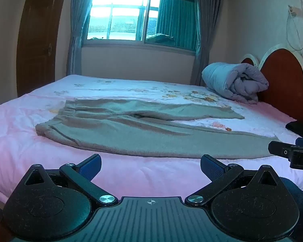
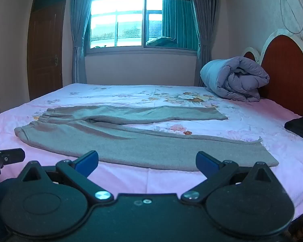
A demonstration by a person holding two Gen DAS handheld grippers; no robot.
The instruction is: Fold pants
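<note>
Grey pants (image 1: pixel 131 133) lie flat on the bed, waistband to the left and both legs spread out to the right; they also show in the right wrist view (image 2: pixel 135 141). My left gripper (image 1: pixel 150 165) is open and empty, held just short of the near leg's edge. My right gripper (image 2: pixel 147 161) is open and empty, also just short of the near leg. The right gripper shows at the right edge of the left wrist view (image 1: pixel 293 153), and the left gripper at the left edge of the right wrist view (image 2: pixel 4 157).
The bed has a pink floral sheet (image 2: pixel 171 181). A rolled grey-purple duvet (image 2: pixel 236 78) lies by the red headboard (image 2: pixel 282 64). A dark cloth (image 2: pixel 301 127) lies at the right edge. A window (image 2: pixel 139 18) and a brown door (image 2: pixel 44 50) are behind.
</note>
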